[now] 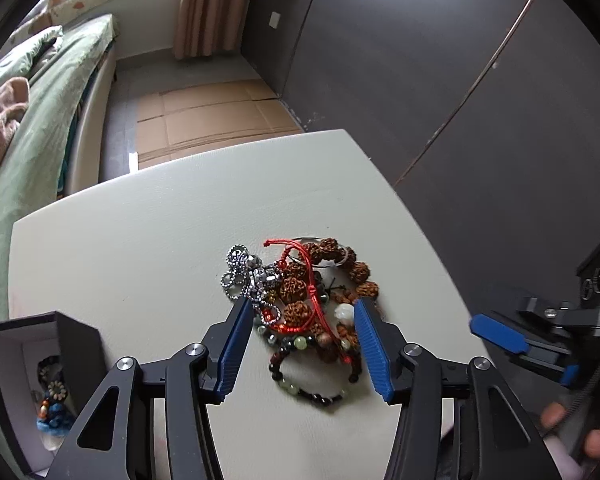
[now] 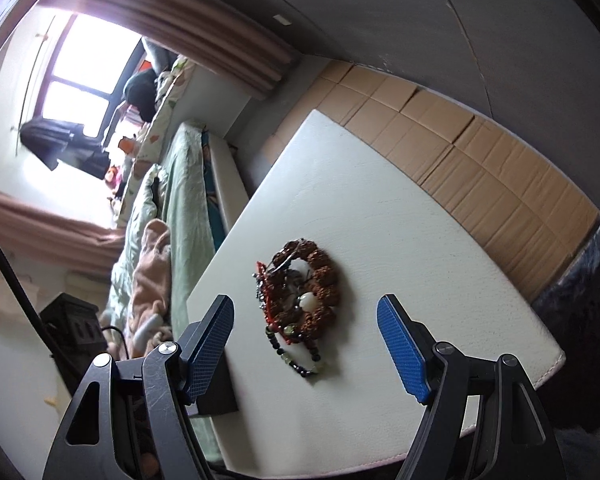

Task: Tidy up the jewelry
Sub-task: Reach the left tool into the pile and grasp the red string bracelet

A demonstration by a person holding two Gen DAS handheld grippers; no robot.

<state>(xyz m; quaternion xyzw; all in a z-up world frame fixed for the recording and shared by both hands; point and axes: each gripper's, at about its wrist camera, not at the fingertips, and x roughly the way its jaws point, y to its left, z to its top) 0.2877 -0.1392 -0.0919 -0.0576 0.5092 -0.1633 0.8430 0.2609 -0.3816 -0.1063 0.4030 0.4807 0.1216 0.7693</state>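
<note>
Left gripper (image 1: 298, 318) apart, astride jewelry pile (image 1: 300, 300): light, limp, tangled; best pinched at near beaded bracelet (image 1: 312, 376).

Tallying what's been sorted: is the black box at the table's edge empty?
Not empty. The open black box shows beaded, flower-decorated pieces against its white lining.

Left tool (image 1: 300, 344) and right tool (image 2: 306, 344) agape

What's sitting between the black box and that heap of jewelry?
Only bare white table between the black box and jewelry pile, apart from one finger of the left hand-held gripper; left wrist view.
</note>
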